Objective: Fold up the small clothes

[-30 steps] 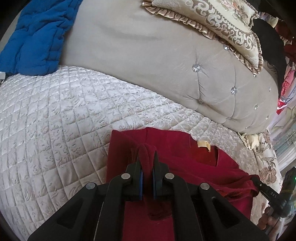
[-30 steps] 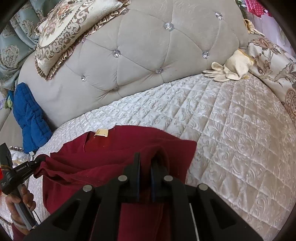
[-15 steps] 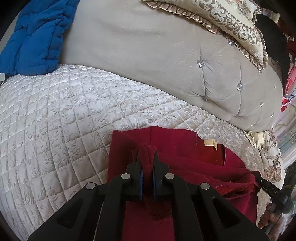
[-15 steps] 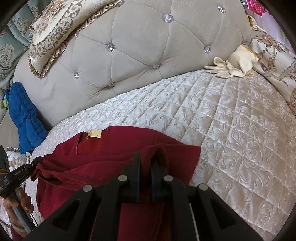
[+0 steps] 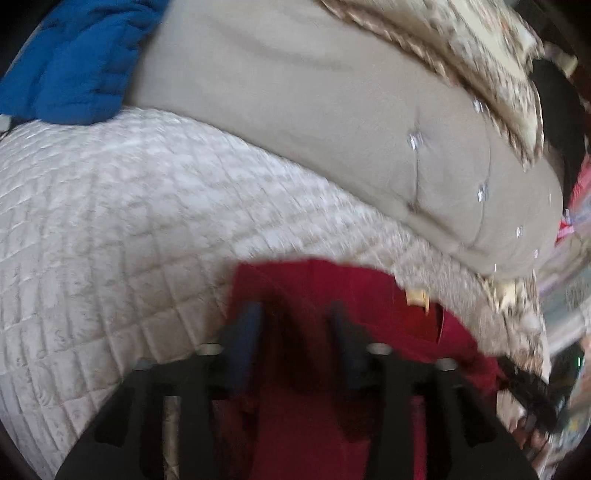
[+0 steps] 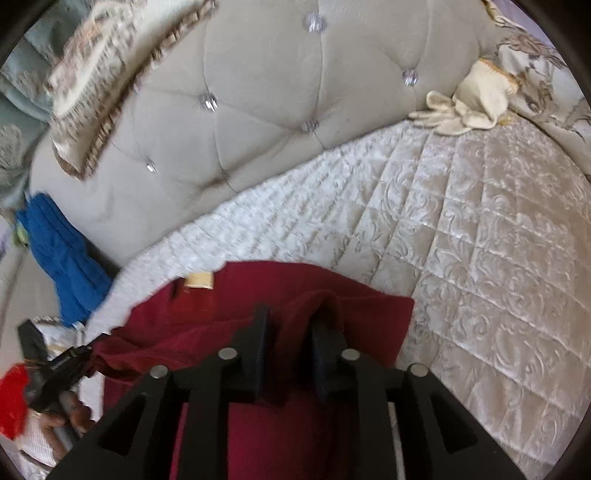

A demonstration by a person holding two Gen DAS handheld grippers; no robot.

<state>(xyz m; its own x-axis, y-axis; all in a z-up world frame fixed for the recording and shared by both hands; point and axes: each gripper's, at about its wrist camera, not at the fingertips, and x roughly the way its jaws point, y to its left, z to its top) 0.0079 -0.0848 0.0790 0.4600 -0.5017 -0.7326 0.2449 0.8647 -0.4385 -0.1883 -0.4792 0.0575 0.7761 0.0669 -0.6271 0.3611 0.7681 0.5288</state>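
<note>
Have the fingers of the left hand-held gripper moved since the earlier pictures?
Yes. The left hand-held gripper has opened: its fingers now stand apart over the dark red knitted garment, no longer pinching its fold.

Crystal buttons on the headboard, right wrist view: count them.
6: one near the top, then, and a faint one lowest. The pillow may hide more.

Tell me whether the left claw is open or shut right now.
Open. The left claw has its two fingers spread wide apart, with the red garment lying slack between them rather than pinched.
</note>
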